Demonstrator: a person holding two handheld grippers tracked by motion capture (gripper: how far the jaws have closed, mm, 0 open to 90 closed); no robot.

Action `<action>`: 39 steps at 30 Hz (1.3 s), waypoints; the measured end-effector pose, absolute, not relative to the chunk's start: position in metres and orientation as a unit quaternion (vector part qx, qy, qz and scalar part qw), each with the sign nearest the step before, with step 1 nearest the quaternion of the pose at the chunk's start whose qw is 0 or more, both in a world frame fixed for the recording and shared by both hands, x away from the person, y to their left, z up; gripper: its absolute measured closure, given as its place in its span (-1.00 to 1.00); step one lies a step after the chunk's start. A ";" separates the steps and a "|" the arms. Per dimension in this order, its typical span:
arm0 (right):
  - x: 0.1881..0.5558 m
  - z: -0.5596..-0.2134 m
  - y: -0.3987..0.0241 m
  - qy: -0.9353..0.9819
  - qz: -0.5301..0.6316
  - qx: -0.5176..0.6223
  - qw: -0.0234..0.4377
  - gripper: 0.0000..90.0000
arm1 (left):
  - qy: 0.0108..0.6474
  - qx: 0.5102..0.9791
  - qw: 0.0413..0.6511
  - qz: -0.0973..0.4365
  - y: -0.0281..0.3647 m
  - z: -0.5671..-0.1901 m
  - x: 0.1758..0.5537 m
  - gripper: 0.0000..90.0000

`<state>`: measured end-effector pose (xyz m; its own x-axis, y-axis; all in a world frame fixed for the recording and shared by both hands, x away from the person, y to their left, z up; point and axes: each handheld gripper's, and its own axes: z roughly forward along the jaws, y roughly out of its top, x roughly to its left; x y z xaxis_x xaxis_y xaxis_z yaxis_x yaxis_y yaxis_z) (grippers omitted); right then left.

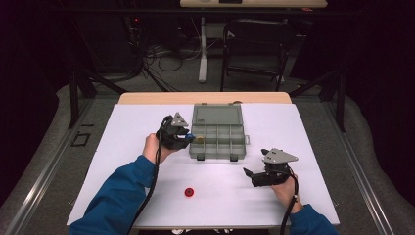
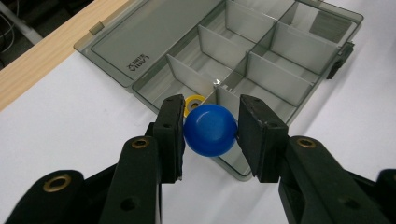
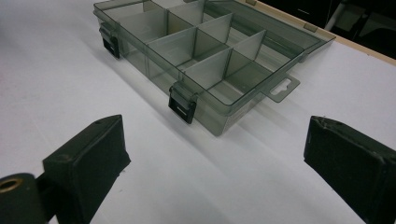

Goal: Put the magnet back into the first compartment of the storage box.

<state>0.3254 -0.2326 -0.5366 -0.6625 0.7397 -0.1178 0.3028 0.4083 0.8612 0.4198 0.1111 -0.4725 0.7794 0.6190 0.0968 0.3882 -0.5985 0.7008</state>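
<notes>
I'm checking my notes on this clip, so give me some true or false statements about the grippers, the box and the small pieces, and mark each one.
1. The left gripper is shut on a blue ball. True.
2. The right gripper holds a red piece. False: its jaws stand wide open with nothing between them, and the red piece lies on the white table.
3. The lid of the grey box is shut. False: the lid is folded back flat and the compartments are open.
4. A yellow ring lies in a compartment at the box's edge, just behind the ball in the left gripper view. True.
5. The red piece lies inside the box. False: it lies on the table, nearer the person than the box.
</notes>
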 end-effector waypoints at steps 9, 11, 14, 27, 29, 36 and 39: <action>0.325 -0.536 -0.233 0.800 0.437 0.324 0.252 -0.89 | 0.290 0.876 0.350 0.163 0.109 -0.472 0.429 0.37; 0.325 -0.536 -0.233 0.800 0.436 0.325 0.251 -0.89 | 0.290 0.876 0.350 0.163 0.108 -0.472 0.431 0.37; 0.325 -0.536 -0.232 0.801 0.436 0.325 0.251 -0.89 | 0.291 0.875 0.349 0.166 0.107 -0.471 0.433 0.37; 0.325 -0.536 -0.233 0.799 0.438 0.324 0.254 -0.89 | 0.300 0.873 0.345 0.169 0.106 -0.474 0.446 0.37; 0.326 -0.536 -0.233 0.798 0.438 0.326 0.253 -0.89 | 0.301 0.872 0.346 0.170 0.105 -0.474 0.447 0.37; 0.326 -0.536 -0.233 0.800 0.437 0.325 0.252 -0.89 | 0.304 0.871 0.346 0.169 0.101 -0.476 0.455 0.37; 0.326 -0.537 -0.233 0.799 0.437 0.326 0.252 -0.89 | 0.309 0.872 0.343 0.162 0.099 -0.481 0.460 0.37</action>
<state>0.3257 -0.2327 -0.5366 -0.6603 0.7416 -0.1180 0.3010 0.4054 0.8631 0.4603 0.0988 -0.4808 0.7569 0.6496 0.0717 0.4268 -0.5744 0.6985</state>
